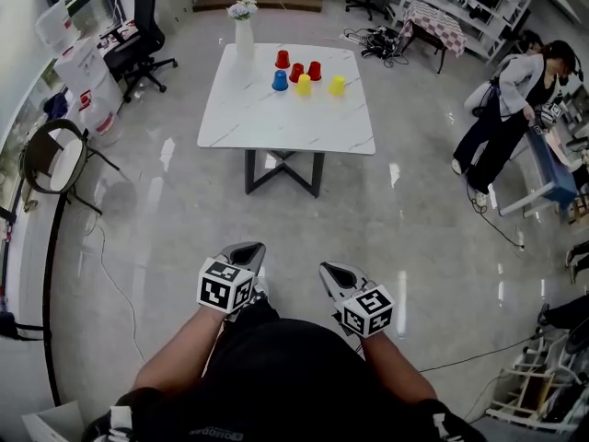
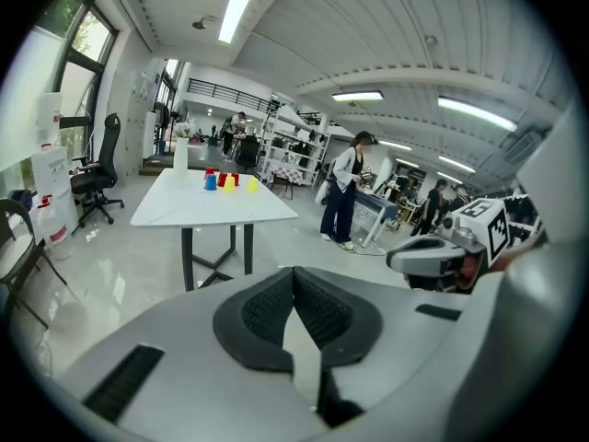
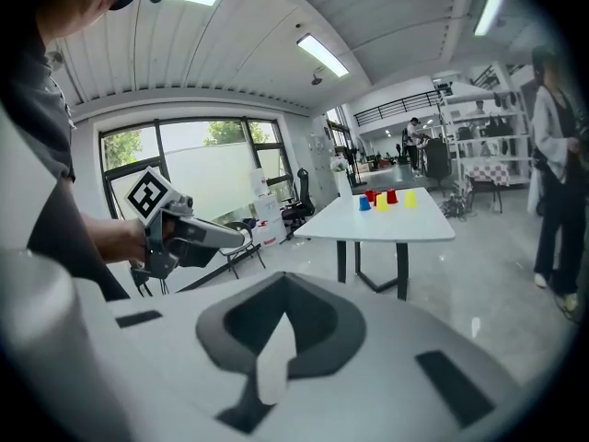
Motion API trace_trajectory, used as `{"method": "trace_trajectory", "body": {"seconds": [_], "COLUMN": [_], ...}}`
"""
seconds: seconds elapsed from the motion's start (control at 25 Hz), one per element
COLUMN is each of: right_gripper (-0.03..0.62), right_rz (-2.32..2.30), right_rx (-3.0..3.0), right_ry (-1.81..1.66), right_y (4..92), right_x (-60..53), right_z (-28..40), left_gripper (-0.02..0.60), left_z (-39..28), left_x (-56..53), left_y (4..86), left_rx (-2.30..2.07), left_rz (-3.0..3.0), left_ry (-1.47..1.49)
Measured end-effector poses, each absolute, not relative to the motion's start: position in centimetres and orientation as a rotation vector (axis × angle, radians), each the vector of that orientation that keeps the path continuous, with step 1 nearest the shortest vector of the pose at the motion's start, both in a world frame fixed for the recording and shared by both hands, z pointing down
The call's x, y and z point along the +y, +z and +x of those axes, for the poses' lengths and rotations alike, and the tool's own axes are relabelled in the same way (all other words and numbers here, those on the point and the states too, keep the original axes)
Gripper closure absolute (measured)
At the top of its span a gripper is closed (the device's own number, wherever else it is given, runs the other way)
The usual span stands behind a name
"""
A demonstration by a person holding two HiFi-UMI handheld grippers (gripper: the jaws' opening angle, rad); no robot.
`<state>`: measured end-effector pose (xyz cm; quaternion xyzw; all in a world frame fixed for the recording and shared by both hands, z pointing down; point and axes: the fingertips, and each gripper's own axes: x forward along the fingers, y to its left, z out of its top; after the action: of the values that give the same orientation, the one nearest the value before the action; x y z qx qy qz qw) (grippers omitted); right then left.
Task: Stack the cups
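Note:
Several small cups stand upside down at the far end of the white marble table (image 1: 276,118): three red cups (image 1: 296,73), a blue cup (image 1: 280,80) and two yellow cups (image 1: 337,85). They also show far off as the blue cup (image 2: 211,181) in the left gripper view and the yellow cup (image 3: 409,199) in the right gripper view. My left gripper (image 1: 248,249) (image 2: 294,274) and right gripper (image 1: 331,270) (image 3: 285,279) are held low in front of my body, well short of the table. Both are shut with nothing in them.
A white vase with flowers (image 1: 244,35) stands at the table's far left corner. A person (image 1: 511,99) bends over a bench at the right. An office chair (image 1: 143,26), water bottles (image 1: 87,81) and a folding chair (image 1: 55,155) line the left. Cables (image 1: 110,284) run across the floor.

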<state>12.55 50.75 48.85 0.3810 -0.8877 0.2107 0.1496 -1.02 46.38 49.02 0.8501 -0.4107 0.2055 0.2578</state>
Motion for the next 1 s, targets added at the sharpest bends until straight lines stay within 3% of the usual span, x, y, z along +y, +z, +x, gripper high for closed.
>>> {"method": "trace_trajectory", "body": {"seconds": [1.0], "right_gripper": [0.592], "right_rz": [1.309], "right_rx": [-2.471], "right_ry": [0.63], "right_y": [48.9], "right_x": [32.5], "right_z": [5.4], "left_gripper": [0.578], "left_z": [-9.0], "left_x": [28.1], "left_y": [49.9], "left_rx": [-0.975], "left_rz": [2.363], "left_ry": [0.554]}}
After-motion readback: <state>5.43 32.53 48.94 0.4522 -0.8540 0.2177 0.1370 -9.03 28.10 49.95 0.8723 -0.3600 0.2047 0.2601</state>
